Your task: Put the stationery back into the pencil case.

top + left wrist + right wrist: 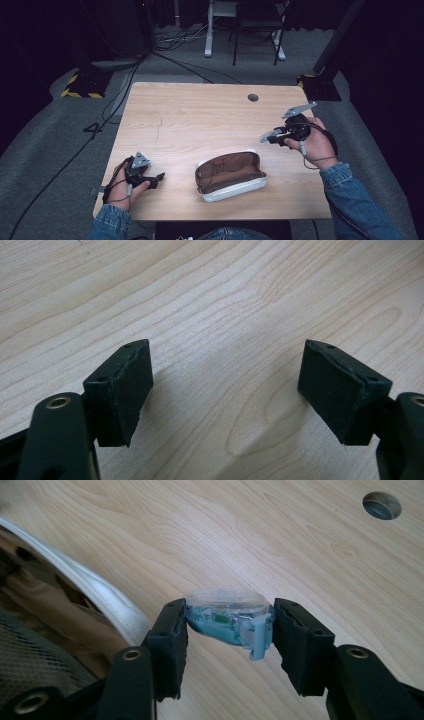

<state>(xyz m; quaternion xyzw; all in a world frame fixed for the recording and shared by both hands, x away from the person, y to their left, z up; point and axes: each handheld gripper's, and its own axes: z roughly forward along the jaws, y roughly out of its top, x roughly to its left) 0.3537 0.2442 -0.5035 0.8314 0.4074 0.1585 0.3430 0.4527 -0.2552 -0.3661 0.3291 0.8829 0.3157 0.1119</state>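
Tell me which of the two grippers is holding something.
The right gripper: its jaws clamp a small clear blue-tinted plastic object above the table. The left gripper is open, empty.

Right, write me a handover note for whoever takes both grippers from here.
Right gripper: shut on a small clear-and-blue plastic gadget, held above the light wooden table, just right of the pouch.
Left gripper: open, empty, low over bare table at the near left edge.
Open white zip pouch with brown lining: lies near the front middle of the table, mouth facing up, between the two grippers.
Done: gadget picked up.
Left, as it looks: carry the gadget over the pouch opening and release it inside; the left gripper could steady the pouch, then close the zip.
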